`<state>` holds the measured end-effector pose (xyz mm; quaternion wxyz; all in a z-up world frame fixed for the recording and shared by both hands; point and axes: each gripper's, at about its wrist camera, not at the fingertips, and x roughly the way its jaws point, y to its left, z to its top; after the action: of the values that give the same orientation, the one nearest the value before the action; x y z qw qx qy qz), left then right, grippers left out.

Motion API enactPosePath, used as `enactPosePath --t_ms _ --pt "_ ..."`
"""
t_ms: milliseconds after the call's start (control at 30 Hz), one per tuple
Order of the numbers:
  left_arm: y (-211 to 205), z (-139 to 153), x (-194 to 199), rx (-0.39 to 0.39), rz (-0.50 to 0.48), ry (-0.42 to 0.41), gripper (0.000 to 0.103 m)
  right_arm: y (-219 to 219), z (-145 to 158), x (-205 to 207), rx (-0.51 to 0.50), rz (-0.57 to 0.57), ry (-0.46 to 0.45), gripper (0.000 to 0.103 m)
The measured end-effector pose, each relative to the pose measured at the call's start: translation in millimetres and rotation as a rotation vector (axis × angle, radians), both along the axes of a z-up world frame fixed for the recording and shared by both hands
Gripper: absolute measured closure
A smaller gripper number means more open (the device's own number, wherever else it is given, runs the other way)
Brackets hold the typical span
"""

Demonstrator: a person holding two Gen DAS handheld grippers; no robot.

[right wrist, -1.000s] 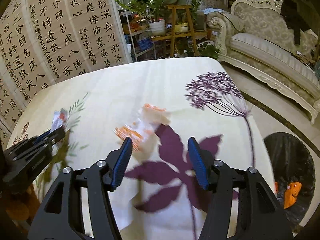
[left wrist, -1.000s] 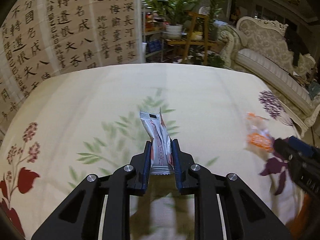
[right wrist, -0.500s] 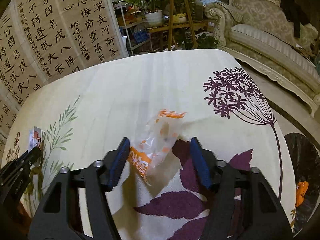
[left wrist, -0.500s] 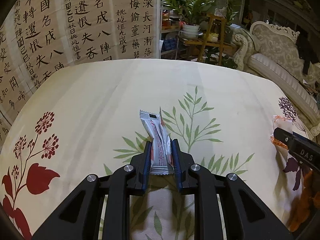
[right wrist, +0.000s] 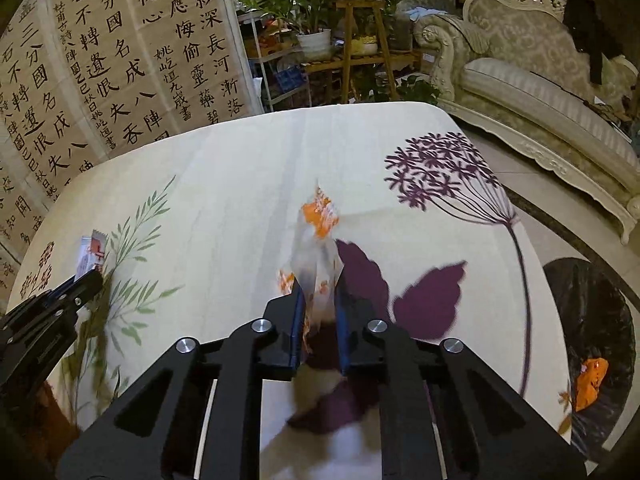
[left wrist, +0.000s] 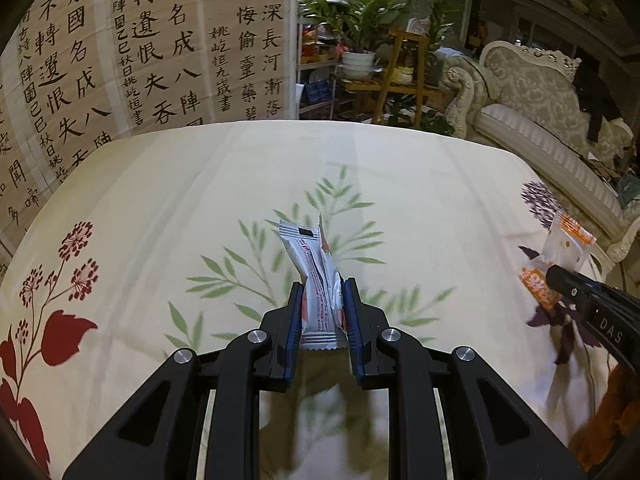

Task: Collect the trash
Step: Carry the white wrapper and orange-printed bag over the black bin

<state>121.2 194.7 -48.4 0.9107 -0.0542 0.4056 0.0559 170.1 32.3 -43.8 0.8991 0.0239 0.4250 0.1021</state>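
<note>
A white snack wrapper (left wrist: 304, 248) with red print stands upright above the floral tablecloth (left wrist: 200, 184), and my left gripper (left wrist: 323, 284) is shut on its lower half. At the right edge of that view my right gripper (left wrist: 560, 276) holds a clear and orange wrapper (left wrist: 568, 244). In the right wrist view the right gripper (right wrist: 319, 284) has its jaws closing on this clear and orange wrapper (right wrist: 320, 216), pads pressed on its sides, its orange end sticking up. The left gripper (right wrist: 90, 280) shows far left with the white wrapper (right wrist: 90, 254).
A black trash bag (right wrist: 592, 320) sits open on the floor past the table's right edge, with an orange scrap (right wrist: 592, 376) inside. A calligraphy screen (left wrist: 120, 40) stands behind the table. Plants on stands and a cream sofa (right wrist: 540, 80) fill the back right.
The right gripper moved up to the clear and orange wrapper lying on the cloth and shut on it; the wrapper now stands up off the cloth. The left gripper kept hold of the white wrapper.
</note>
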Motion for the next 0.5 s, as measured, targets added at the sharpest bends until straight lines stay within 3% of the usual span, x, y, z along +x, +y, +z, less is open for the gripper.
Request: enactPosePath --t_ms 500 --pt "-49.1 12.5 -29.1 -0.011 -0.078 -0.03 0.082 -42.5 24.2 -49.7 0.031 -0.044 -0.073 0.096"
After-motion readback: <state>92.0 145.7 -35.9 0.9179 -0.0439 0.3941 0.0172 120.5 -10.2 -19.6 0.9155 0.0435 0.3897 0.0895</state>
